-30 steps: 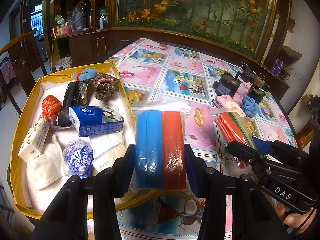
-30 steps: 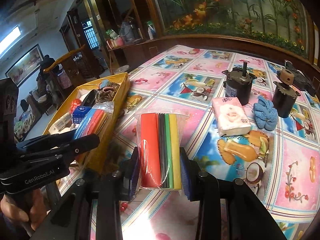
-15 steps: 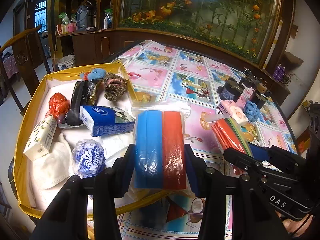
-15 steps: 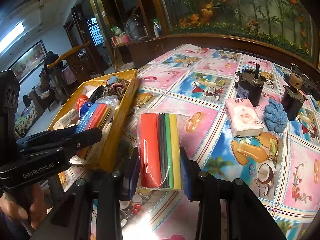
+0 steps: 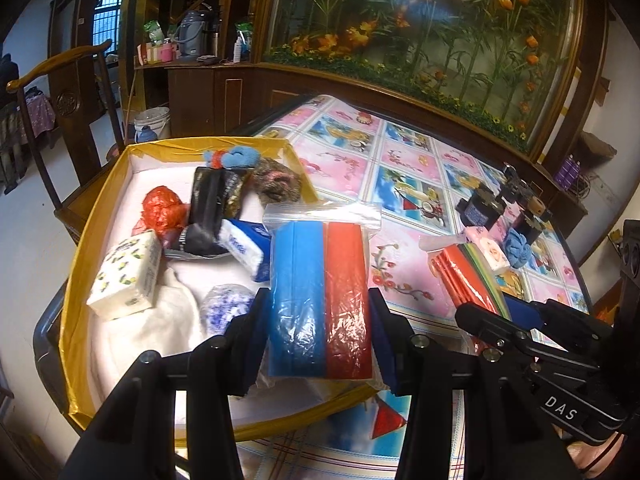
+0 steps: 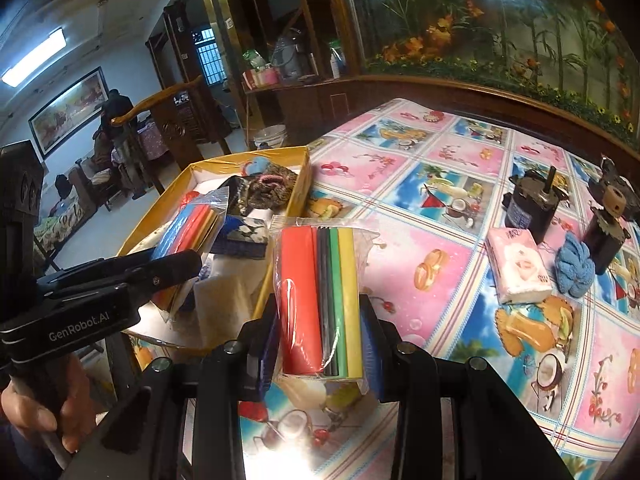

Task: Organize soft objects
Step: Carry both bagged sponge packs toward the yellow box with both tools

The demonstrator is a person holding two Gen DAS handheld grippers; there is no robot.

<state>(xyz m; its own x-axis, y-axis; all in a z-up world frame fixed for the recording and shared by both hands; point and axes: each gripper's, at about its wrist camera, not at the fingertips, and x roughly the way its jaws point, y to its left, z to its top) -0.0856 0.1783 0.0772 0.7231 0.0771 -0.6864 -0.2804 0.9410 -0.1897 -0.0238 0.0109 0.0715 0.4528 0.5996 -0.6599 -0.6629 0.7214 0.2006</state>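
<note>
At the far left sits the yellow-walled box (image 5: 80, 248), lined in white and already crowded: a white tissue pack with lemon print (image 5: 126, 276), a red crumpled bag (image 5: 164, 208), a black packet (image 5: 210, 200), a blue tissue pack (image 5: 246, 246), a blue-and-white pouch (image 5: 226, 304), a blue knit piece (image 5: 236, 157) and a brown scrunchie (image 5: 278, 184). The left tool (image 5: 318, 336) hangs above the box's near right corner, its pads clamped on the bagged blue-and-red sponge stack (image 5: 320, 296). Just right of the box, over the patterned surface (image 6: 440, 152), the right tool (image 6: 320, 344) grips a bagged stack of red, black, green and yellow sheets (image 6: 320, 300). Farther right lie a pink tissue pack (image 6: 518, 266), a blue knitted ball (image 6: 574, 268) and two dark motors (image 6: 530, 204).
</note>
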